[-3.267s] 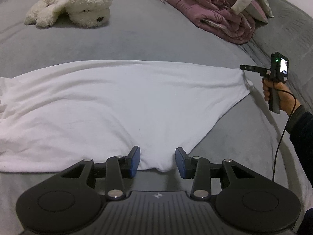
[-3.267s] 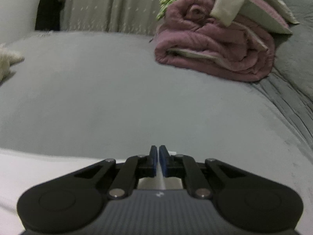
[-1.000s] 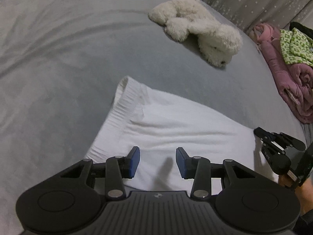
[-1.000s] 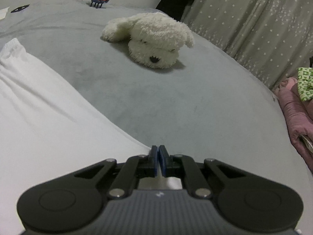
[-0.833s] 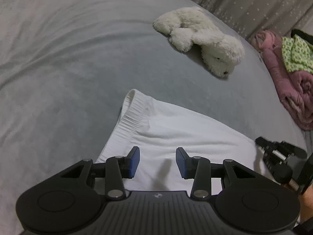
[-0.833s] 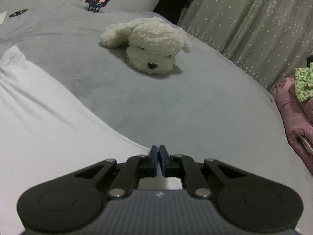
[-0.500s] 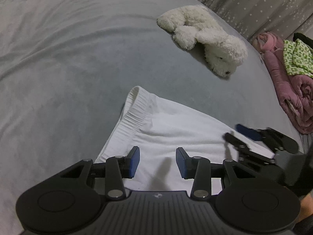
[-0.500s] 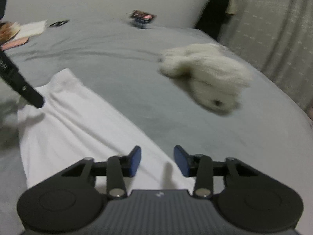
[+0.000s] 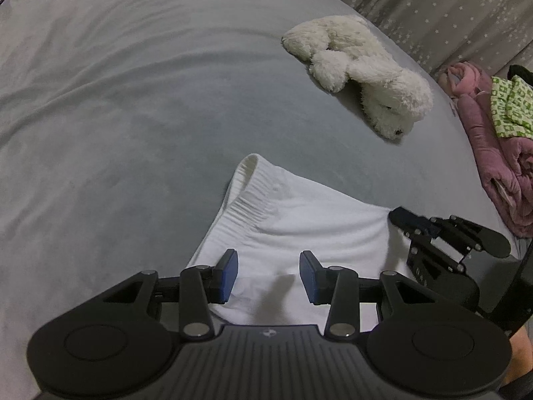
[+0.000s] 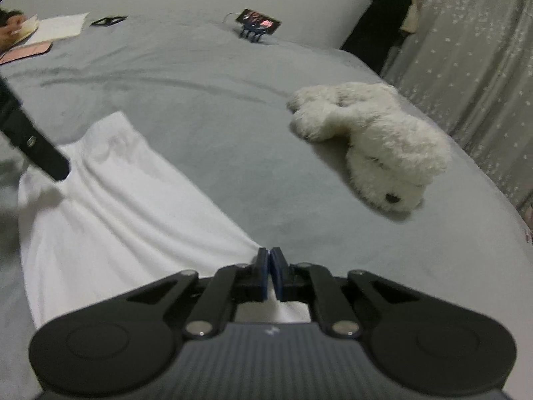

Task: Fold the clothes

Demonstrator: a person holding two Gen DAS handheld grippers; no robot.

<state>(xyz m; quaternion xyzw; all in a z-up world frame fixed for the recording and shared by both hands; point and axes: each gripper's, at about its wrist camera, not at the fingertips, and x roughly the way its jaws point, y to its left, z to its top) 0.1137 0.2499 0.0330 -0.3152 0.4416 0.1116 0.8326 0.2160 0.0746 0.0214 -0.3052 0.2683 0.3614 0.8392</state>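
Note:
A white garment (image 9: pixel 299 230) lies folded on the grey bed (image 9: pixel 133 116), its ribbed waistband (image 9: pixel 248 196) pointing away from me. My left gripper (image 9: pixel 268 275) hovers open over the garment's near edge, nothing pinched between its blue pads. In the left wrist view my right gripper (image 9: pixel 398 217) rests at the garment's right corner. In the right wrist view the right gripper (image 10: pixel 270 265) is shut, with the edge of the white garment (image 10: pixel 116 206) running into its pads. A dark finger of the left gripper (image 10: pixel 43 153) shows at the far left over the cloth.
A white plush dog (image 9: pixel 359 70) (image 10: pixel 373 143) lies on the bed beyond the garment. A pink quilt (image 9: pixel 493 166) with a green patterned cloth (image 9: pixel 509 106) sits at the right. A phone on a stand (image 10: pixel 258 23) and papers (image 10: pixel 53 26) lie at the far end.
The right gripper let go of the cloth, swung left with its jaws apart, and has shut again at the garment's edge. The left gripper stayed open over the garment.

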